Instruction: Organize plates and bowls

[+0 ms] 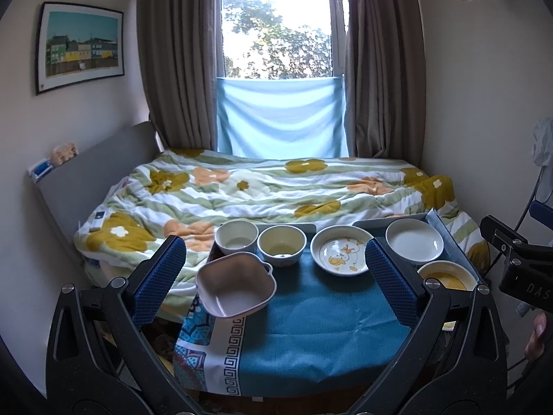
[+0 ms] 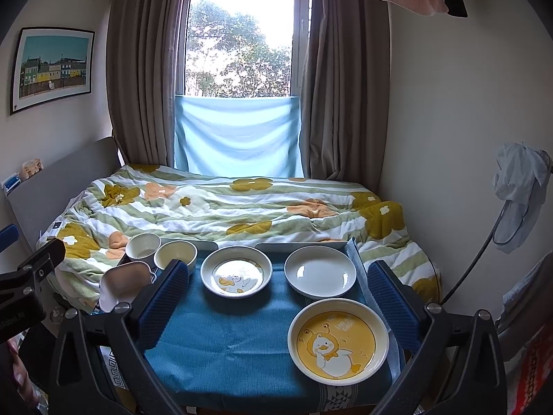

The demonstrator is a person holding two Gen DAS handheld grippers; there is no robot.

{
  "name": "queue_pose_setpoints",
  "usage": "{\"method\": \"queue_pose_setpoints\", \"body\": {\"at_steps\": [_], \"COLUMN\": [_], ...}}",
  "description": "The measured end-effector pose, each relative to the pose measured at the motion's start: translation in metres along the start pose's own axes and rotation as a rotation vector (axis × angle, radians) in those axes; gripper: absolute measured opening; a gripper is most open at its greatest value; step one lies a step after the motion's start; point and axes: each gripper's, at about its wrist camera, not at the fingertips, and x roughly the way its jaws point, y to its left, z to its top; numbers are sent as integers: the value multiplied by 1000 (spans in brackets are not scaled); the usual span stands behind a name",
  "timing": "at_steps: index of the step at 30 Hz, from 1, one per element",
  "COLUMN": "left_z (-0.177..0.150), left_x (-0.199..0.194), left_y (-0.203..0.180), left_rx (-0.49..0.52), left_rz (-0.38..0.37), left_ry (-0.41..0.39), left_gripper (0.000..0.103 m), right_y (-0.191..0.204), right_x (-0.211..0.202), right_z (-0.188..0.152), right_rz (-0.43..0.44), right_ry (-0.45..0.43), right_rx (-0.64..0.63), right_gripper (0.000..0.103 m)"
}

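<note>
A small table under a teal cloth (image 1: 311, 314) (image 2: 235, 339) holds the dishes. At its left stand a pinkish square bowl (image 1: 236, 285) (image 2: 124, 282), a white cup-shaped bowl (image 1: 236, 238) (image 2: 142, 246) and a cream bowl (image 1: 281, 245) (image 2: 175, 255). A duck-print dish (image 1: 340, 250) (image 2: 236, 272) sits mid-back, a plain white plate (image 1: 414, 241) (image 2: 319, 272) back right, a yellow duck plate (image 1: 446, 276) (image 2: 338, 344) front right. My left gripper (image 1: 276, 282) hangs open before the table. My right gripper (image 2: 274, 306) is open too, above the cloth, holding nothing.
A bed with a flowered quilt (image 1: 262, 190) (image 2: 221, 204) lies right behind the table. Brown curtains (image 2: 141, 69) and a window stand beyond it, a framed picture (image 1: 79, 46) hangs on the left wall. A lamp with draped cloth (image 2: 518, 193) stands at the right.
</note>
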Motion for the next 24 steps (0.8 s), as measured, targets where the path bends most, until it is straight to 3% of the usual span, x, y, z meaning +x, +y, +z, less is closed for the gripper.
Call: {"method": "queue_pose_setpoints", "body": {"at_steps": [7, 12, 18, 24], "left_z": [0, -16, -53, -95], "left_x": [29, 72, 138, 198], "left_y": [-12, -37, -91, -152], "left_rx": [71, 147, 259, 297], "left_rz": [-82, -193, -238, -394], "left_ry": [115, 233, 372, 532], "left_gripper": [103, 103, 103, 103], "right_y": [-8, -36, -84, -141], "right_x": [11, 29, 54, 97], "right_z": [-5, -36, -88, -128], "right_rz": [-12, -58, -139, -132], "right_ry": [51, 171, 298, 384], "right_rx": [43, 141, 250, 346], "right_gripper": [103, 103, 103, 103]}}
